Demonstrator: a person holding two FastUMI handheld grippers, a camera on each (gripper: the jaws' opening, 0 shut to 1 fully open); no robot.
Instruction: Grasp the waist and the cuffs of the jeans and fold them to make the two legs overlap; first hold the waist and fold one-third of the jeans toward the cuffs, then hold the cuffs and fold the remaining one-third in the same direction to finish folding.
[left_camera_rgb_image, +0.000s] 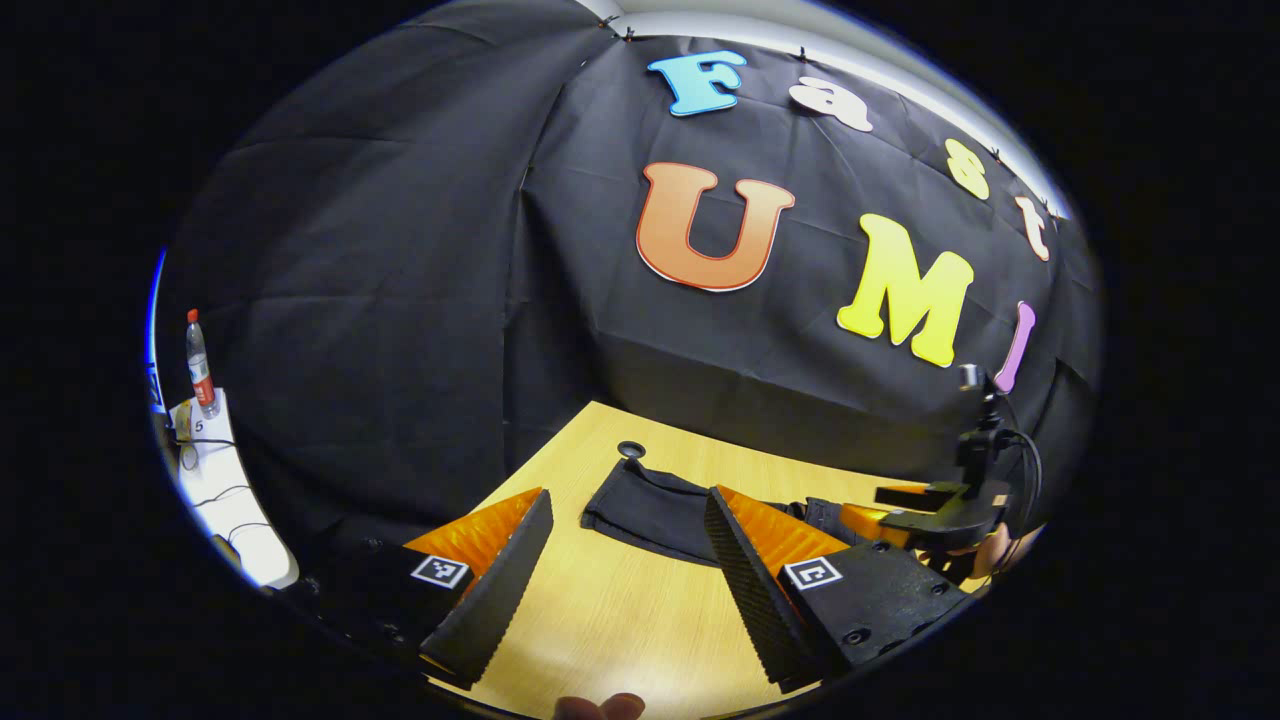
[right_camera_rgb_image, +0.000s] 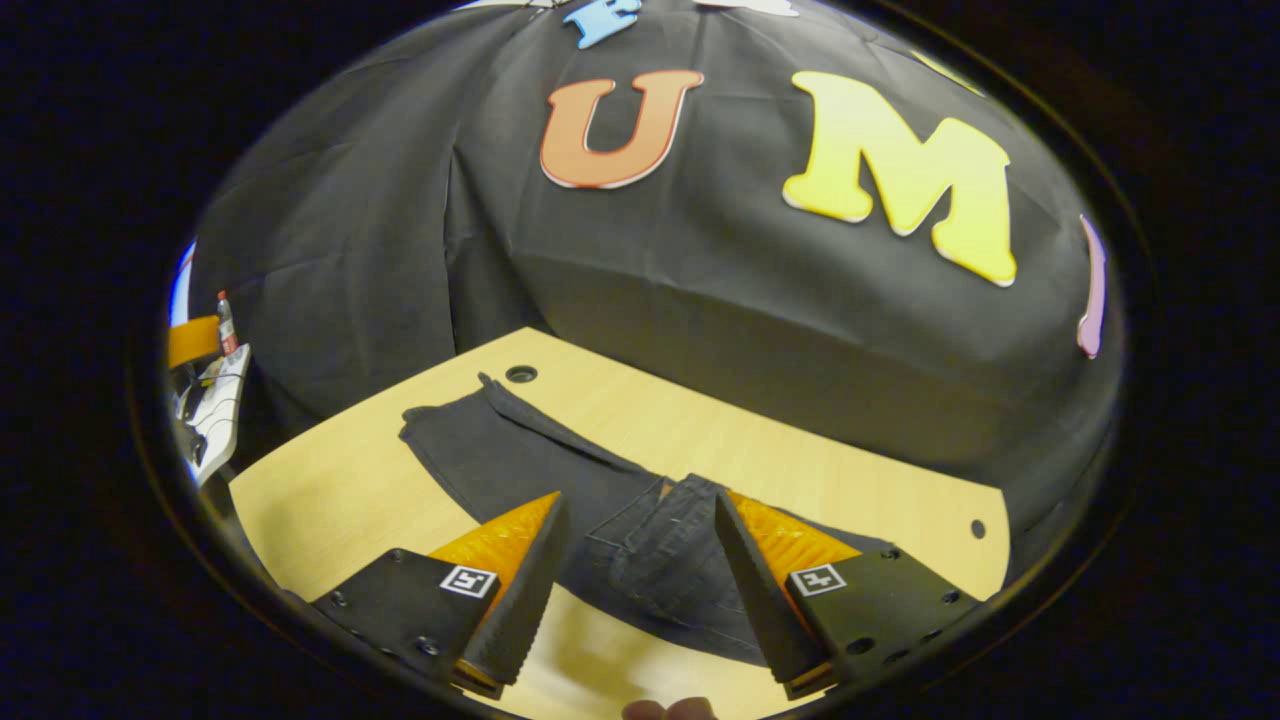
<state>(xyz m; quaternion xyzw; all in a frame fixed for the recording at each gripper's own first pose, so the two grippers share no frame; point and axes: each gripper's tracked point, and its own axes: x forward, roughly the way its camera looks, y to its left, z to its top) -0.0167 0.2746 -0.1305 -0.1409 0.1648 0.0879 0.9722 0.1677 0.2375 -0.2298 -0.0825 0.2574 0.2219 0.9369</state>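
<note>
Dark jeans (right_camera_rgb_image: 500, 450) lie flat in a long strip on the wooden table (right_camera_rgb_image: 330, 500). Their stitched pocket end (right_camera_rgb_image: 650, 570) sits just beyond and below my right gripper (right_camera_rgb_image: 641, 497), which is open and holds nothing. The far end of the strip reaches toward a round hole (right_camera_rgb_image: 520, 374) in the tabletop. In the left gripper view, one end of the jeans (left_camera_rgb_image: 650, 510) lies ahead of my left gripper (left_camera_rgb_image: 628, 492), which is open over bare table. The right gripper (left_camera_rgb_image: 905, 505), held by a hand (left_camera_rgb_image: 995, 548), hovers over the jeans at the right.
A bottle (left_camera_rgb_image: 200, 365) stands on a white side shelf (left_camera_rgb_image: 230, 500) with cables at the far left. The black cloth wall hangs close behind the table's far edge. A second small hole (right_camera_rgb_image: 977, 527) sits near the table's right corner.
</note>
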